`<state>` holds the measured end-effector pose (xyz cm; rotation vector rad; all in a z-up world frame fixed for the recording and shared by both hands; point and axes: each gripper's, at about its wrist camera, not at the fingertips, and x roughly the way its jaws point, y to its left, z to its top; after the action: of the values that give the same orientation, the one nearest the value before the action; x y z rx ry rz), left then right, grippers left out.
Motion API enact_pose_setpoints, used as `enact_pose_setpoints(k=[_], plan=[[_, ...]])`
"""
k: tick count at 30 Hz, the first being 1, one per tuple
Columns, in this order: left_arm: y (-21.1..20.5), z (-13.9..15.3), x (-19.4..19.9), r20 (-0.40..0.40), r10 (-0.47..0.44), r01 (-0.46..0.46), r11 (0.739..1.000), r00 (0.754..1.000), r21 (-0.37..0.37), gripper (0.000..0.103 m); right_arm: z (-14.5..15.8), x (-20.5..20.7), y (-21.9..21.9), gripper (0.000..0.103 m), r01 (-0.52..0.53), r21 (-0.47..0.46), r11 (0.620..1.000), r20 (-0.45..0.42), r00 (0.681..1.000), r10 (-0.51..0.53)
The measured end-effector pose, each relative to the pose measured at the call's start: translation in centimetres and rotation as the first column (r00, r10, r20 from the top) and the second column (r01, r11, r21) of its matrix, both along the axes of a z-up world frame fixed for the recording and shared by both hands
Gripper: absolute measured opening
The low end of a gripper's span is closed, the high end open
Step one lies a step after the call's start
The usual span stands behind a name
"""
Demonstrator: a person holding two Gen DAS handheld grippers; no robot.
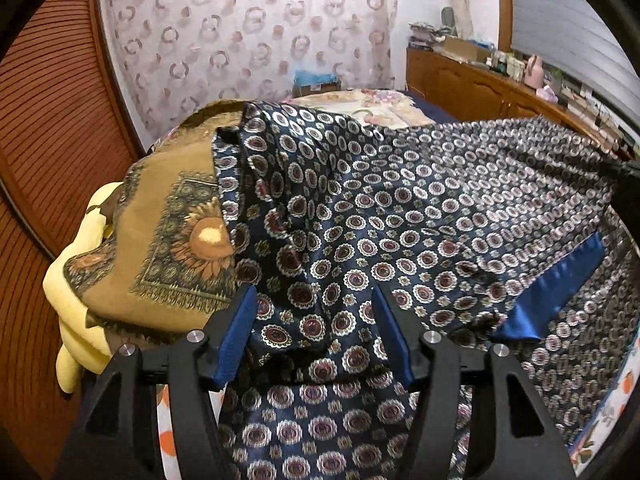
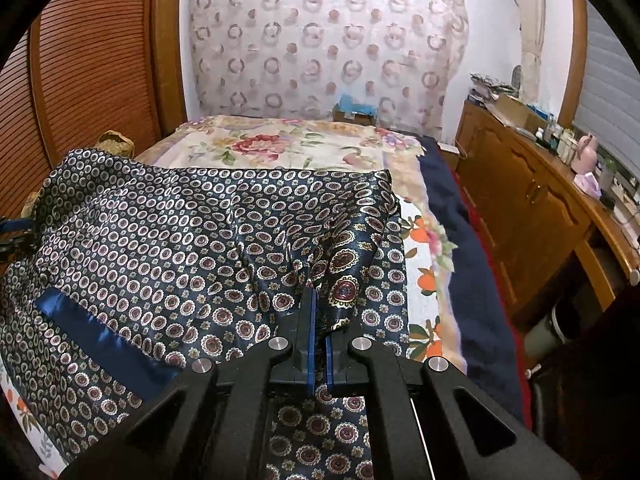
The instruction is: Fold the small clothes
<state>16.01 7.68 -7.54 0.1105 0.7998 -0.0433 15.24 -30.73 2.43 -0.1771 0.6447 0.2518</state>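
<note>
Folding barely begun: the patterned scarf (image 2: 168, 240) lies rumpled on the floral bedspread (image 2: 280, 144); right gripper (image 2: 318, 292) pinches its near edge; left gripper (image 1: 314, 300) stands open, holding nothing.

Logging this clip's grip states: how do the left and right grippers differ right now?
The left gripper stands open, its blue pads apart over the patterned navy cloth; the right gripper is shut, pinching a fold of that cloth. The left holds nothing; the right lifts fabric. Both point down over the same garment.
</note>
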Motion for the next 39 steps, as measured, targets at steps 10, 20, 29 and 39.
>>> enact_pose_setpoints(k=[10,20,29,39], plan=[[0.9,1.1,-1.4,0.035,0.02,-0.022,0.999,0.999,0.038,0.001,-0.1,-0.4,-0.6,0.003,0.014,0.0,1.0,0.004,1.0,-0.014],[2.2,6.2,-6.9,0.173,-0.005,0.033,0.986,0.985,-0.162,0.001,0.4,-3.4,-1.1,0.003,0.011,0.058,0.998,0.022,1.0,-0.012],[4.2,3.7,-11.2,0.108,0.032,-0.002,0.964,0.994,-0.267,0.001,0.6,-7.3,-3.6,0.003,0.018,0.11,0.994,0.005,1.0,-0.019],[5.5,-0.9,-12.0,0.0,0.11,-0.107,0.964,0.994,-0.244,0.002,-1.7,-6.7,-3.6,0.003,0.05,0.072,0.996,-0.09,0.995,-0.044]])
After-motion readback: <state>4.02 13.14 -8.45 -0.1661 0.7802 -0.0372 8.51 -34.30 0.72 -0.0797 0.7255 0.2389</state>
